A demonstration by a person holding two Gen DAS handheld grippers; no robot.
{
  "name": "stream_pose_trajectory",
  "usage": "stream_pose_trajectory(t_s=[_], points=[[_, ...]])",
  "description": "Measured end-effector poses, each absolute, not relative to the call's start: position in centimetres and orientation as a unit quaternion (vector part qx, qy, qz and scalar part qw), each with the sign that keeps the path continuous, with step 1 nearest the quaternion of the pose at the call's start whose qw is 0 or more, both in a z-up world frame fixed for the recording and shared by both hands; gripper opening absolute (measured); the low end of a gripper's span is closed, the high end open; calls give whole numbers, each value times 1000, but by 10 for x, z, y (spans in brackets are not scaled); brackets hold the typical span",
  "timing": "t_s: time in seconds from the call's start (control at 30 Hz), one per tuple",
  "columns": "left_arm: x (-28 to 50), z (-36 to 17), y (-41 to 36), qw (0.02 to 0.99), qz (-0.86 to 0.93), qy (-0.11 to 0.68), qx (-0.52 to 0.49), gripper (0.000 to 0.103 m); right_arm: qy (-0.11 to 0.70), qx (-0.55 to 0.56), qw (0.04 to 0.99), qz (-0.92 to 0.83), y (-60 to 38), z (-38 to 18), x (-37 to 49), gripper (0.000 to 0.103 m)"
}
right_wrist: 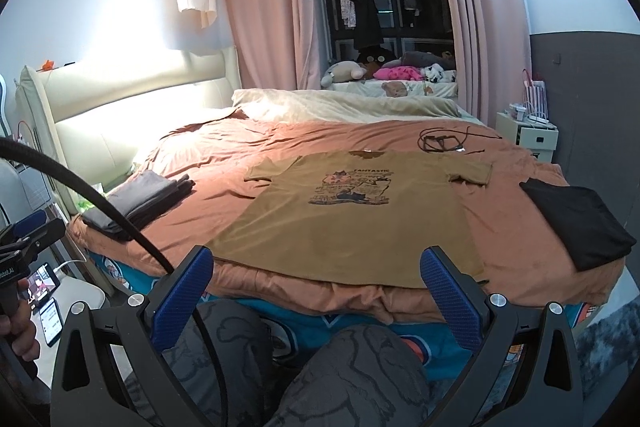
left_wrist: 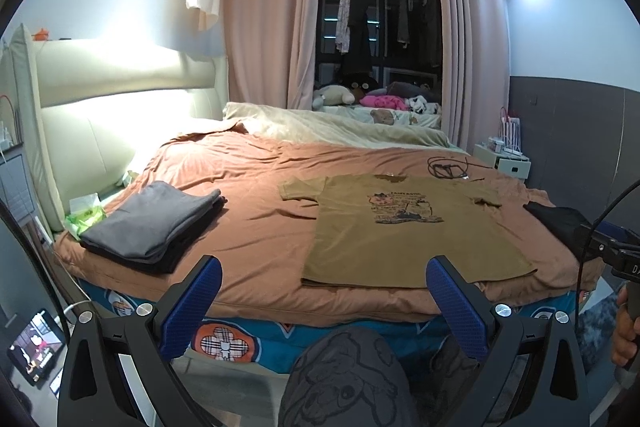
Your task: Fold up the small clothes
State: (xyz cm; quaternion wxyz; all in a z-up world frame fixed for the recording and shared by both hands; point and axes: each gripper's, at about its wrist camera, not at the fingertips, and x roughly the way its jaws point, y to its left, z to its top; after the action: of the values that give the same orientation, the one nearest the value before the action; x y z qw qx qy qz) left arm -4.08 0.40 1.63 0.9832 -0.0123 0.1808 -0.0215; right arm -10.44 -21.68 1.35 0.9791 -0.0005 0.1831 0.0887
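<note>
An olive-brown T-shirt (left_wrist: 404, 227) (right_wrist: 356, 215) with a printed picture lies flat, front up, on the bed's brown cover (left_wrist: 256, 203) (right_wrist: 224, 147), hem toward me. My left gripper (left_wrist: 324, 275) hangs open before the bed's near edge, left of the hem, holding nothing. My right gripper (right_wrist: 316, 267) is open too, just short of the hem, empty. A folded grey pile (left_wrist: 154, 223) (right_wrist: 140, 201) rests at the bed's left. A folded black garment (left_wrist: 556, 219) (right_wrist: 576, 223) lies at the right.
A black cable (left_wrist: 448, 167) (right_wrist: 440, 141) lies coiled behind the shirt. My knees in patterned trousers (left_wrist: 344, 379) (right_wrist: 352, 379) sit below the grippers. A phone (left_wrist: 36, 351) (right_wrist: 44, 281) glows at lower left. A white nightstand (left_wrist: 504, 159) (right_wrist: 528, 135) stands at the right.
</note>
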Motion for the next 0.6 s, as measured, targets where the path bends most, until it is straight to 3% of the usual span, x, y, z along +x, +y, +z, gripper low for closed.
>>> stream_pose_trajectory(t_s=[0.6], points=[[-41,19,10,981,-30,193,-20,103,179,-8,980,88,-221,23,-110,103]])
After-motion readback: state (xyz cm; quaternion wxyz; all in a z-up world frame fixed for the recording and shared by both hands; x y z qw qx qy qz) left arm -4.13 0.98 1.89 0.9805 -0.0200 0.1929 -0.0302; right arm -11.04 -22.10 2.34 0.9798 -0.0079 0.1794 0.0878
